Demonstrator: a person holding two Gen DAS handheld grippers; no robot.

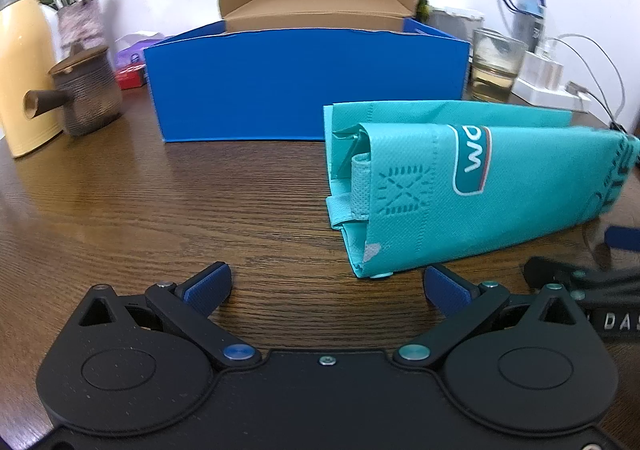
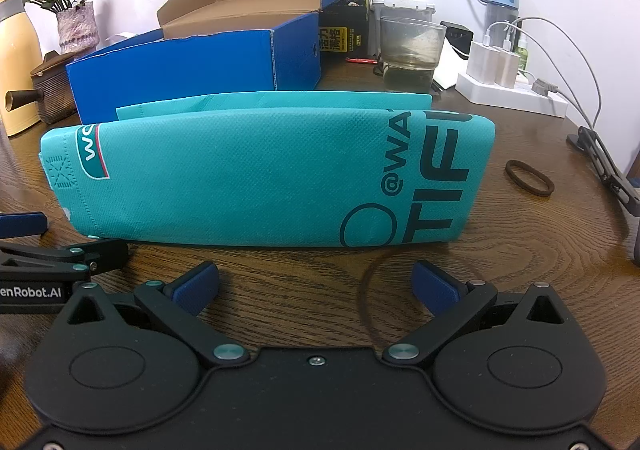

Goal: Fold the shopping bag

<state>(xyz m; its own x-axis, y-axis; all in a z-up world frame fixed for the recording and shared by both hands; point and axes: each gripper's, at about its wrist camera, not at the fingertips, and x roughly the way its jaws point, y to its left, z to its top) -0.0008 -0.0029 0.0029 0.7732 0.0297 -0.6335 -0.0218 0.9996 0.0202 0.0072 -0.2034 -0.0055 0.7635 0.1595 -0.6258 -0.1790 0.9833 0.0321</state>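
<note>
The teal shopping bag (image 2: 256,177) lies folded lengthwise on the wooden table (image 2: 500,250), its upper layer bulging and a back layer showing behind it. In the left wrist view the teal shopping bag (image 1: 460,185) shows its open end, with a handle strap tucked inside. My left gripper (image 1: 327,286) is open just short of the bag's near left corner, nothing between its fingers. My right gripper (image 2: 316,286) is open in front of the bag's long near edge, apart from it. The left gripper's fingers (image 2: 24,223) also show at the left edge of the right wrist view.
A blue cardboard box (image 1: 304,85) with its lid open stands right behind the bag. A yellow jug (image 1: 20,65), a brown teapot (image 1: 84,93) and a flower vase stand at left. A glass (image 2: 410,49), power strip (image 2: 512,89), cables and a brown hair band (image 2: 529,177) lie at right.
</note>
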